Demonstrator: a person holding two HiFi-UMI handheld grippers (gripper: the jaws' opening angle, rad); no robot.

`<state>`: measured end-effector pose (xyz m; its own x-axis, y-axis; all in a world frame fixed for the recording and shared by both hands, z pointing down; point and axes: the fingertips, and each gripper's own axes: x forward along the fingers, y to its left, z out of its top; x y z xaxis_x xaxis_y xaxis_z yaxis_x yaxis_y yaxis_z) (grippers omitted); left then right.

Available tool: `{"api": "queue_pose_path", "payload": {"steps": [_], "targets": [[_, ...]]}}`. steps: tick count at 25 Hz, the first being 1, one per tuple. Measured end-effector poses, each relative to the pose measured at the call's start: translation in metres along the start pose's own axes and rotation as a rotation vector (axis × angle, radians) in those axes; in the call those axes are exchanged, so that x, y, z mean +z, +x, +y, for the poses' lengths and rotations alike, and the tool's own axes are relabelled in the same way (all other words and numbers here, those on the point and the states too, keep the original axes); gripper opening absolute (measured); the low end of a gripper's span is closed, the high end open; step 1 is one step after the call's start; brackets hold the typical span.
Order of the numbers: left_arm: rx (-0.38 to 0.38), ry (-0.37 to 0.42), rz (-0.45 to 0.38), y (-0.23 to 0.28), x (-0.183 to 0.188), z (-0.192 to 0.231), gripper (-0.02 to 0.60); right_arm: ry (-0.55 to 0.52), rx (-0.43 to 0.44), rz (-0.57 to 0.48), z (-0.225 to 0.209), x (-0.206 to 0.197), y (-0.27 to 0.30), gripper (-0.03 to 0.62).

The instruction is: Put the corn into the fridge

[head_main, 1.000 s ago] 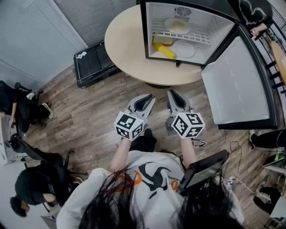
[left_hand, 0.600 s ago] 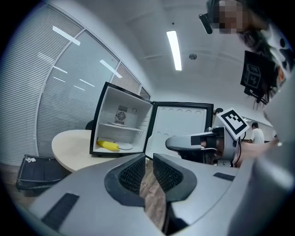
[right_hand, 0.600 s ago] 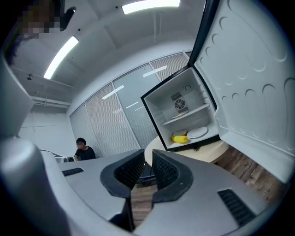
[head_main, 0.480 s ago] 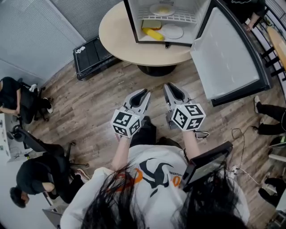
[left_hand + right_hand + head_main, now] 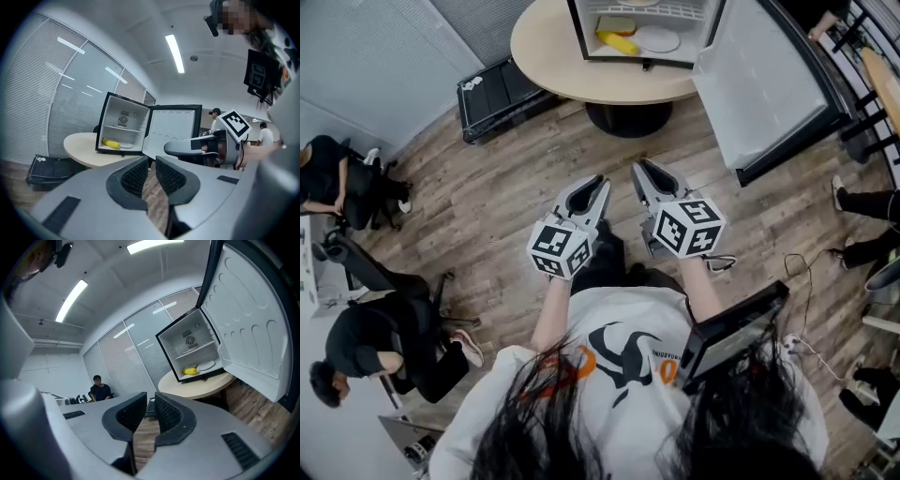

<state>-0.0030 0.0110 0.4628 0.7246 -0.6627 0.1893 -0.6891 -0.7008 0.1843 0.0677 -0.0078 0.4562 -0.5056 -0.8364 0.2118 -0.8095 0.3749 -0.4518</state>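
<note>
Only in gripper views: fridge fan (image 5: pixel 123 119).

Bare wood floor (image 5: pixel 516 197) lies open up to the round table (image 5: pixel 553 56), with its pedestal (image 5: pixel 628 119) beneath. The fridge (image 5: pixel 637 62) on the table stands open, and its door (image 5: pixel 759 84) swings out right over the floor. 1 corn cob (image 5: pixel 617 41) and 1 plate (image 5: pixel 656 38) occupy the bottom compartment. A black case (image 5: pixel 502 94) lies left of the table.
</note>
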Motion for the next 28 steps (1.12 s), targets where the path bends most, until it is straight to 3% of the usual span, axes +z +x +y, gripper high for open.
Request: {"api": "queue_pose_path", "payload": {"steps": [12,28], "targets": [[-0.002,0.022,-0.019,-0.04,-0.012,-0.032,0.055,-0.021,0.013,-0.017,0.026,-0.014,-0.031,0.063],[0.038,0.018,-0.067,-0.077,-0.011,-0.022,0.055,-0.059,0.04,0.011,0.057,-0.027,-0.021,0.054]]}}
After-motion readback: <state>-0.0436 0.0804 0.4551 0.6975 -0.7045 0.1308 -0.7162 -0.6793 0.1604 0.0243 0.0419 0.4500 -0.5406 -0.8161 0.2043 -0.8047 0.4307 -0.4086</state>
